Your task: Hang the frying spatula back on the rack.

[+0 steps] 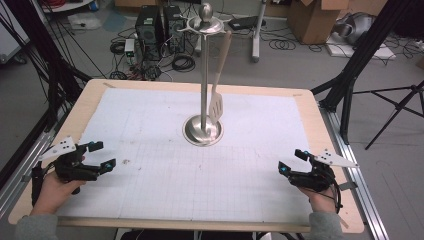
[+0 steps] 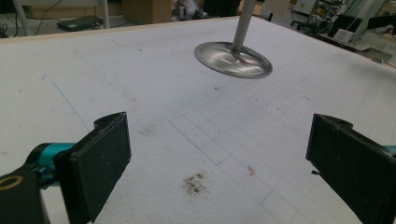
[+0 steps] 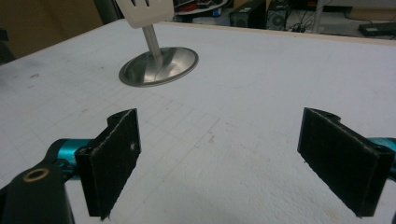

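Left gripper (image 1: 102,155) and right gripper (image 1: 290,161) spread, empty; spatula (image 1: 216,106) (hanging on stand (image 1: 203,90)) well ahead between them; probably approach level, jaws wide.

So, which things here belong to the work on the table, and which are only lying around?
Likely for the work:
- metal stand
- slotted spatula hanging on it
- left gripper, open
- right gripper, open

Just lying about:
- computer towers on the floor
- cardboard boxes
- loose cables

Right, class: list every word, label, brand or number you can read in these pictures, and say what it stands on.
None can be read.
White mat: faint grid lines only, no numbers.
Cardboard boxes and computer towers on the floor: any print is too small and blurred.
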A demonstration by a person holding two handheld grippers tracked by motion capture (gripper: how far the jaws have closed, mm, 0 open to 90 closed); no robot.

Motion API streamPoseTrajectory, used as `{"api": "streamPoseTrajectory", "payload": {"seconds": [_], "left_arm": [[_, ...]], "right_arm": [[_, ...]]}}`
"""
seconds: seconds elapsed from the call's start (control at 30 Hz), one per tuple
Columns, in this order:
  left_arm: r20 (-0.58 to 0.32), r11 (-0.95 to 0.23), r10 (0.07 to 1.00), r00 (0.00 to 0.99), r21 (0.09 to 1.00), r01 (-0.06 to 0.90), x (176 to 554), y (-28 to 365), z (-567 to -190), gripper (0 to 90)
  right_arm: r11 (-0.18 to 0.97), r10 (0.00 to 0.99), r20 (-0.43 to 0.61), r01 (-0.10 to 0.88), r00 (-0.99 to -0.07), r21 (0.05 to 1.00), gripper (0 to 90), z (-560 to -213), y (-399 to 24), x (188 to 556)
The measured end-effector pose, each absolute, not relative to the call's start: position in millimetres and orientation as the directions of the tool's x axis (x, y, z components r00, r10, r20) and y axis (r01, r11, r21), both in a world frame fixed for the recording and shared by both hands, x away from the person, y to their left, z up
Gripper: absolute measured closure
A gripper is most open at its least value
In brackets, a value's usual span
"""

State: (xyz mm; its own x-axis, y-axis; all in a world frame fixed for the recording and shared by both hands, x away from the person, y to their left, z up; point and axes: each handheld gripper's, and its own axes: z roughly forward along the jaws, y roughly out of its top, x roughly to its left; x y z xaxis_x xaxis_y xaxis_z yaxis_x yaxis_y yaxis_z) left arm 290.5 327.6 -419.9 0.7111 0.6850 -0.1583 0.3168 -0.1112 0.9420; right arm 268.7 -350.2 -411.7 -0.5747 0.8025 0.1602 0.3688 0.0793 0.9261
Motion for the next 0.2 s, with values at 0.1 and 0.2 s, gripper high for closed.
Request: {"api": "streamPoseTrajectory", "payload": {"seconds": [0.1,0.2], "left_arm": [[-0.156,-0.113,0.686,0.711,0.942,0.316,290.2,327.3,-420.1,7.0],[-0.159,-0.111,0.686,0.711,0.942,0.317,289.8,326.6,-420.1,7.0]], "right_arm": [[0.066,0.804,0.164,0.36,-0.572,0.931,12.6,-413.3,-355.9,266.7],[0.053,0.802,0.167,0.347,-0.574,0.936,12.6,-412.9,-358.7,266.1]]}}
